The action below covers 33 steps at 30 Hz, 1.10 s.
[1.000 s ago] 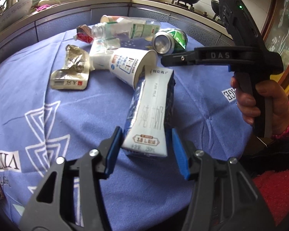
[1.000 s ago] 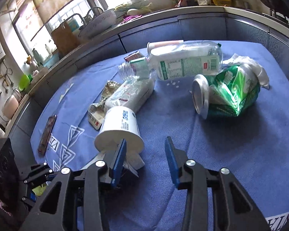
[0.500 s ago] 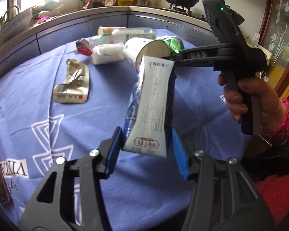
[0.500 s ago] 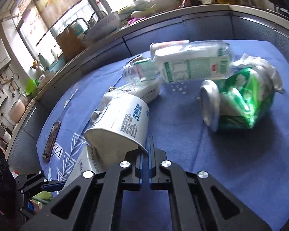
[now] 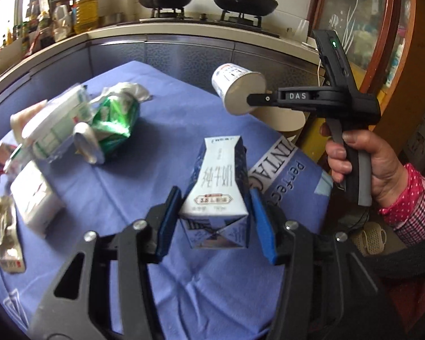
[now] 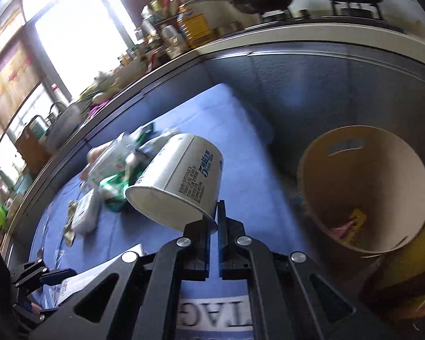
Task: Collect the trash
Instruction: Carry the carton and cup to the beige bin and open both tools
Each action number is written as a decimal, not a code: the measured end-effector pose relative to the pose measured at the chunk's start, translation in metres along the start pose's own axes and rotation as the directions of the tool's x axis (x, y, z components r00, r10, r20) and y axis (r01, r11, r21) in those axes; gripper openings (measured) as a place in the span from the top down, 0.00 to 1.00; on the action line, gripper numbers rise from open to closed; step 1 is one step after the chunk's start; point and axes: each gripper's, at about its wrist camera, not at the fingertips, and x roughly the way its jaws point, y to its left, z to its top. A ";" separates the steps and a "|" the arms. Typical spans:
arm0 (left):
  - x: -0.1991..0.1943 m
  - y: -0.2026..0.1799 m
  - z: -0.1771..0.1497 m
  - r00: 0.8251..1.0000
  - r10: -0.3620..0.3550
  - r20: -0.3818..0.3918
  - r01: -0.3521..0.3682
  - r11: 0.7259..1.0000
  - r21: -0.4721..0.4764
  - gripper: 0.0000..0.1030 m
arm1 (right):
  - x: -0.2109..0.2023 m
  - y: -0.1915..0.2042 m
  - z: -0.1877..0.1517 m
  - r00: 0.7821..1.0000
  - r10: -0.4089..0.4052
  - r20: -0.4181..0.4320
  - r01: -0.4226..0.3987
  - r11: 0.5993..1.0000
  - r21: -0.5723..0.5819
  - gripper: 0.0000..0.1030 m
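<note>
A blue-and-white milk carton [image 5: 216, 187] printed with Chinese characters is clamped in the left gripper [image 5: 216, 222] above the blue-clothed desk [image 5: 172, 107], while a white paper cup [image 6: 178, 181] is pinched by its rim in the right gripper [image 6: 212, 221], marked "DAS", near a round beige bin [image 6: 365, 187], woks being seen on the kitchen stove behind.

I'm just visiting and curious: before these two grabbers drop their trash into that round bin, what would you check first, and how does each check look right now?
1. Right gripper pinching paper cup rim: ok.
2. Left gripper clamping milk carton: ok.
3. Cup over the bin opening: not ok, it hangs to one side.
4. Bin has room: ok, only scraps at the bottom.
5. Carton empty, won't drip: cannot tell.
6. Table trash remaining, such as green can: not ok, several pieces left.
</note>
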 end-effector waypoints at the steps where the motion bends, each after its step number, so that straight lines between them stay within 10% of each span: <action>1: 0.010 -0.005 0.012 1.000 -0.011 -0.003 0.011 1.000 0.011 0.53 | 0.000 -0.018 0.004 0.999 -0.032 0.015 0.032 0.999 0.036 0.96; 12: 0.130 -0.057 0.132 0.991 -0.110 -0.070 0.115 0.990 0.079 0.53 | 0.015 -0.117 0.004 0.969 -0.243 -0.038 0.246 0.958 0.147 0.96; 20: 0.202 -0.079 0.156 0.980 -0.066 -0.187 0.084 0.992 0.091 0.53 | 0.014 -0.144 0.000 0.940 -0.333 -0.077 0.341 0.927 0.158 0.96; 26: 0.219 -0.065 0.165 0.974 -0.035 -0.223 0.030 0.999 -0.024 0.34 | 0.007 -0.137 -0.005 0.928 -0.371 -0.040 0.373 0.920 0.124 0.73; 28: 0.212 -0.056 0.169 0.976 -0.063 -0.208 0.048 0.996 -0.076 0.30 | 0.005 -0.133 -0.005 0.924 -0.382 -0.010 0.381 0.917 0.115 0.48; 33: 0.173 -0.034 0.168 0.989 -0.069 -0.132 0.052 0.990 -0.129 0.30 | -0.013 -0.110 0.004 0.922 -0.379 0.085 0.367 0.921 0.130 0.46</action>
